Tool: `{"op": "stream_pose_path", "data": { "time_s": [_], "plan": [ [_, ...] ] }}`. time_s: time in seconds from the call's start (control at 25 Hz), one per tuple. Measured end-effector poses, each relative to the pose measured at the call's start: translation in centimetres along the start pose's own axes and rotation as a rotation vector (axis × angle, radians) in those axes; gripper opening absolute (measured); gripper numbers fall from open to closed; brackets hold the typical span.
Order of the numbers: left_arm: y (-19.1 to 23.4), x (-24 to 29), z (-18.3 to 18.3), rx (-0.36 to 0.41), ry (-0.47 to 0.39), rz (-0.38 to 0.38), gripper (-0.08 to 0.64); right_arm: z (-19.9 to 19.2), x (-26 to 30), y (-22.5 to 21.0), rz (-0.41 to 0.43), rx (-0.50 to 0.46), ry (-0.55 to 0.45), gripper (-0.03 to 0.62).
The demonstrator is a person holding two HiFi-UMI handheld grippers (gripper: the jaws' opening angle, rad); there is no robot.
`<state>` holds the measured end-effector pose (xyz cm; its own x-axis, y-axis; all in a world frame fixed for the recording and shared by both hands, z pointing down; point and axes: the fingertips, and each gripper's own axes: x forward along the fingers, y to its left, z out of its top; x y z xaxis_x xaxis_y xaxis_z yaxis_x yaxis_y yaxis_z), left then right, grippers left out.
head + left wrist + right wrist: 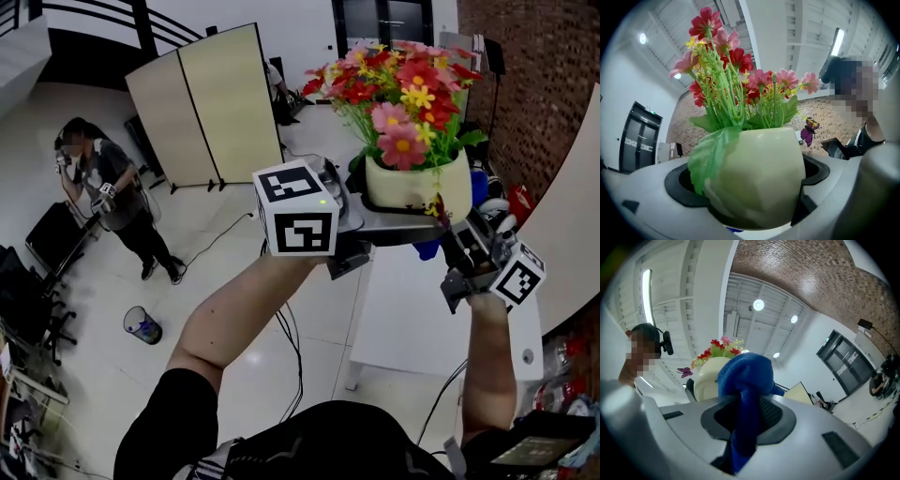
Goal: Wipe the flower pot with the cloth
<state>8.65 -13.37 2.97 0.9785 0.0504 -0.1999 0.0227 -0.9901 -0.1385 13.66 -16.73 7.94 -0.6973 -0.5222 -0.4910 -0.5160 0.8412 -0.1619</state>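
A cream flower pot (417, 185) full of red, pink and yellow artificial flowers (398, 80) is lifted in the air, with my left gripper (384, 220) shut on its lower body. In the left gripper view the pot (759, 176) fills the space between the jaws, a green leaf (710, 157) draped over its left side. My right gripper (450, 239) is shut on a blue cloth (743, 394), bunched above the jaws and close beside the pot (707, 378). In the head view only a bit of the cloth (427, 249) shows under the pot.
A white table (417, 309) lies below the grippers. A brick wall (534, 84) rises at the right. Another person (108, 192) stands on the floor at left beside a folding screen (211, 103). A small bin (142, 324) and cables lie on the floor.
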Motion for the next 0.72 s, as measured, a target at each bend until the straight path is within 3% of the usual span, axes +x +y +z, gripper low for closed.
{"op": "stream_pose_path", "data": {
  "time_s": [0.12,0.24,0.4,0.72],
  "plan": [
    [0.0,-0.2,0.1,0.005,-0.009,0.006,0.583,0.7,-0.9,-1.9,-0.065,-0.008,-0.007,0.064],
    [-0.2,-0.7,-1.0,0.017,-0.022,0.016,0.583,-1.0,-1.9,-2.8,-0.088,0.025,0.018,0.065],
    [-0.2,-1.8,-3.3,0.021,-0.005,0.033,0.583,-3.8,-1.0,-1.7,-0.032,0.136,-0.012,0.065],
    [3.0,-1.3,-5.7,0.005,0.023,0.093,0.583,-5.0,-1.5,-0.5,0.113,0.174,-0.016,0.066]
  ]
}}
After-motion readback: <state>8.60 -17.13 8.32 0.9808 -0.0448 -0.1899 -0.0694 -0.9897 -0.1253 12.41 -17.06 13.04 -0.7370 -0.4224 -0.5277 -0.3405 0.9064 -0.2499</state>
